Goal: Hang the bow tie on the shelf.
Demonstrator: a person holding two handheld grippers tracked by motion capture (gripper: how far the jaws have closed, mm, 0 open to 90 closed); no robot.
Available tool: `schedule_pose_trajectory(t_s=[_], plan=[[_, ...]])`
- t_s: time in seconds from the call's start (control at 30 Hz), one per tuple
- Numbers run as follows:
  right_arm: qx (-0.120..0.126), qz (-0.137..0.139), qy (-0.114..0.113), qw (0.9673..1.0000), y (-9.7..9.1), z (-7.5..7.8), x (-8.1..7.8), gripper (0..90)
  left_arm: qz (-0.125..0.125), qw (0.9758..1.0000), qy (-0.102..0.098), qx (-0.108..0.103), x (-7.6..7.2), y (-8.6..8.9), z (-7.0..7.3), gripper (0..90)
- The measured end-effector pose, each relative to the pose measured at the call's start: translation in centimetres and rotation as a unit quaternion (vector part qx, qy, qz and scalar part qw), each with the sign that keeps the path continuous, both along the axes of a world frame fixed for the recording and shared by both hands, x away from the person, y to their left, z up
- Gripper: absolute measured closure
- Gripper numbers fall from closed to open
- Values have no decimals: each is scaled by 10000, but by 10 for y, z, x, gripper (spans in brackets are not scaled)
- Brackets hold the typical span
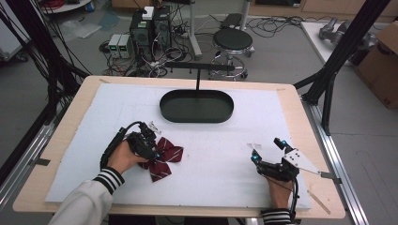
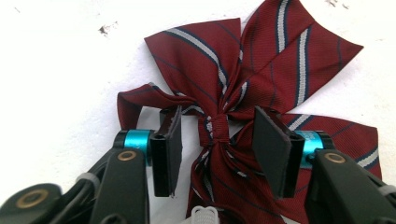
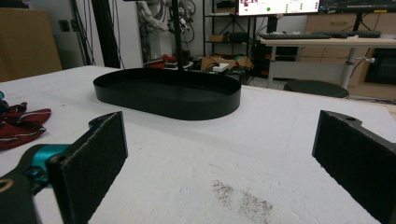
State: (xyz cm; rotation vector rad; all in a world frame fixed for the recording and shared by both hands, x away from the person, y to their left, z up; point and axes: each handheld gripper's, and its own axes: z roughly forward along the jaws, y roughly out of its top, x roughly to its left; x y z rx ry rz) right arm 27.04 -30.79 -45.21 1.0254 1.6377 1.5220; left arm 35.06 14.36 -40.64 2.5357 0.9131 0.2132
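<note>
Near the white worktop's front-left corner, the left gripper (image 2: 217, 154) has its jaws spread astride the knot of a maroon striped fabric bow tie (image 2: 261, 84); close squarely on the knot before lifting

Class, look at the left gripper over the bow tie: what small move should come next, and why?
Probably close the left gripper on the bow tie: its pads flank the centre knot without pressing it yet, and the tie lies flat on the white mat.

Even, soft overhead light, faint shadows, no glare; slightly soft high view, sharper close-ups.
</note>
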Motion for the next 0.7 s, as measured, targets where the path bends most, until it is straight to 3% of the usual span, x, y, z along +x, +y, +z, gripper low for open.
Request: schedule_pose_trajectory(t_s=[0.43, 0.7], plan=[[11, 1, 7, 10000, 0, 0, 0, 22, 190, 9996, 181, 77, 3, -2, -6, 572], [13, 6, -4, 10000, 0, 0, 0, 22, 167, 9996, 195, 114, 4, -6, -6, 687]])
